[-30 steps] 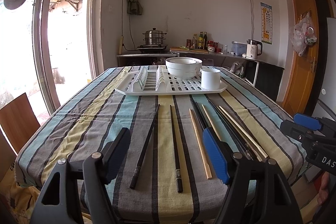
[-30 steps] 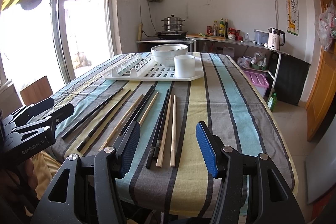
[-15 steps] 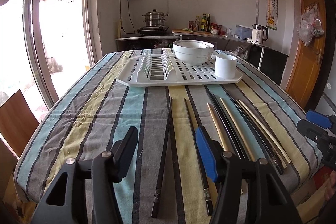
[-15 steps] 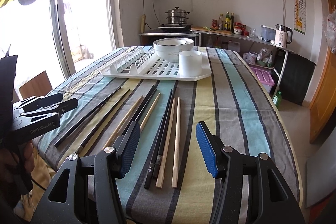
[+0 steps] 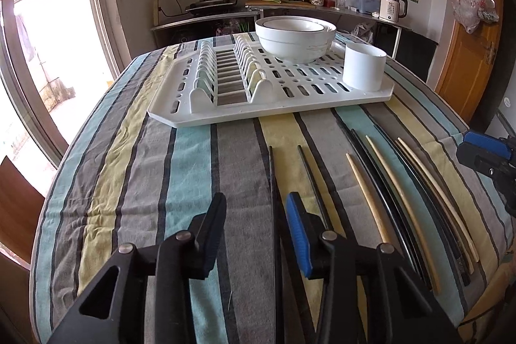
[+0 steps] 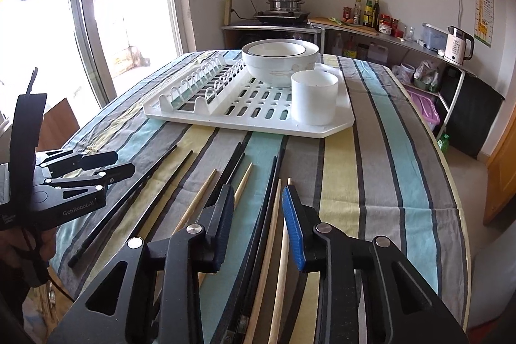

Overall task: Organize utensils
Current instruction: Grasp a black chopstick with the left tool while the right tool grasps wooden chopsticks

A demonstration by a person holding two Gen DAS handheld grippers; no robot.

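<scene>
Closing around a black chopstick (image 5: 273, 182), the left hand-held gripper (image 5: 254, 221) isn't pinching yet; the right hand-held gripper (image 6: 254, 208) likewise narrows over chopsticks (image 6: 274, 215) for pickup.

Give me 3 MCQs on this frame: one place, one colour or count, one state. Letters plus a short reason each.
1. Where does the white cup stand?
A. on the drying rack, at its near right corner
B. on the tablecloth among the chopsticks
C. inside the stacked bowls

2. What colours are the chopsticks on the tablecloth?
A. all black
B. black ones and pale wooden ones
C. red and white

3. What is the state of the rack's upright plate slots?
A. full of plates
B. holding chopsticks
C. empty

Answers:
1 A: the cup sits on the slotted tray beside the stacked white bowls.
2 B: black chopsticks lie next to wooden chopsticks in both views.
3 C: striped cloth shows through between the bare dividers.
</scene>
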